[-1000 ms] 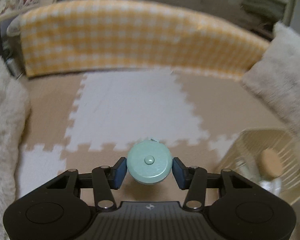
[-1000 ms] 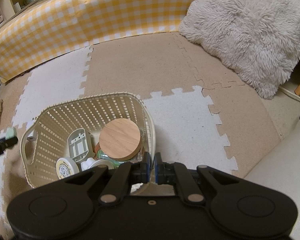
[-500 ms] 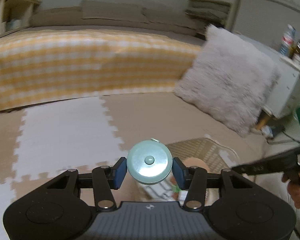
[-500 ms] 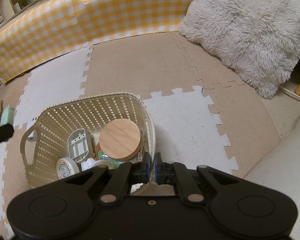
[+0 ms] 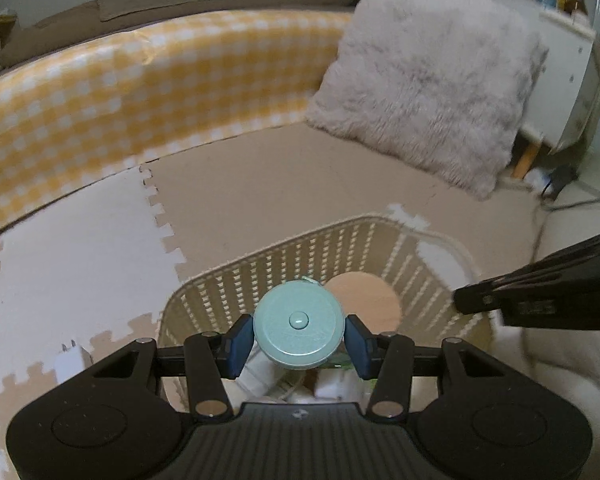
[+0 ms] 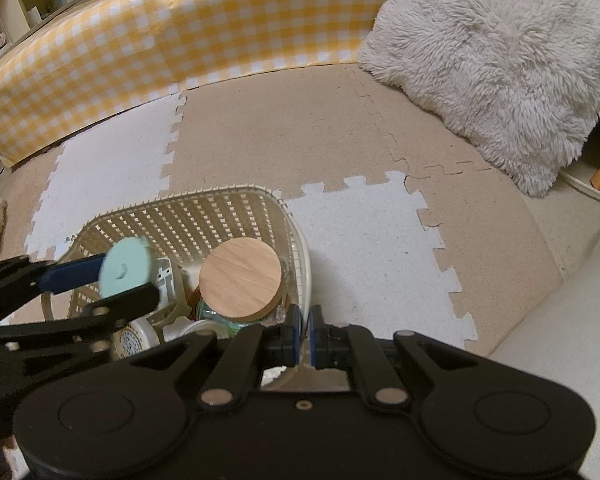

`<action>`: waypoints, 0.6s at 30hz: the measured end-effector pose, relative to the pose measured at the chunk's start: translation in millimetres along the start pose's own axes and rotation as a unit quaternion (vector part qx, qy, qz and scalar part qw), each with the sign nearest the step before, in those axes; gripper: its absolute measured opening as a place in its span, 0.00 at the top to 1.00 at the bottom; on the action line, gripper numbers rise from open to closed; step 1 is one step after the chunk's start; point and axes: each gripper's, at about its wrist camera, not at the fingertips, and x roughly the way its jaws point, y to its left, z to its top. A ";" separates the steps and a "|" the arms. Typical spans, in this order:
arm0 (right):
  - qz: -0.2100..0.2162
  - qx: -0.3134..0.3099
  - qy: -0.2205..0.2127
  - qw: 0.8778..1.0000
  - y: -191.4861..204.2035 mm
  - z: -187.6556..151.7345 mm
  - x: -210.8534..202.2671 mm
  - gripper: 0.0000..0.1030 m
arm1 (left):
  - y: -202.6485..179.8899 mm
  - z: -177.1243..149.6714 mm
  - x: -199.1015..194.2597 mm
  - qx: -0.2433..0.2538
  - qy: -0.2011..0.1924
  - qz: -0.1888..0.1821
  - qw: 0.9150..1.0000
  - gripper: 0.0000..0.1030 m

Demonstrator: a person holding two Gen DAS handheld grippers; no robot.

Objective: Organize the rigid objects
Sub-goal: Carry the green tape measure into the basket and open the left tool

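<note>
A round mint-green tape measure (image 5: 299, 326) sits between the blue pads of my left gripper (image 5: 299, 340), which is shut on it. It hangs over the left part of a cream slatted basket (image 5: 340, 240); in the right wrist view the tape measure (image 6: 126, 266) hovers above the basket's (image 6: 220, 192) left half. Inside stands a jar with a round wooden lid (image 6: 240, 278), beside a small white round tin (image 6: 134, 338) and other items partly hidden. My right gripper (image 6: 305, 320) is shut on the basket's right rim.
The basket rests on beige and white foam puzzle mats (image 6: 360, 240). A yellow checked barrier (image 6: 180, 28) curves along the back. A fluffy grey pillow (image 6: 500, 60) leans at the right. A small white plug-like object (image 5: 70, 360) lies left of the basket.
My left gripper has swung right with the tape measure, from over the bare mat to above the basket. The right gripper and the basket have stayed where they were.
</note>
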 end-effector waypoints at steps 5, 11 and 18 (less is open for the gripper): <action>0.002 0.001 0.000 1.000 -1.7 0.6 0.0 0.95 | 3.9 0.3 15.8 0.021 0.018 0.034 0.999 0.51; 0.002 0.001 0.000 1.000 -1.8 0.6 -0.1 0.95 | 9.1 -0.9 23.5 0.022 0.024 0.039 0.999 0.51; 0.002 0.001 0.000 1.000 -2.0 0.9 0.0 0.95 | 7.8 1.3 23.5 0.016 0.025 0.035 0.999 0.35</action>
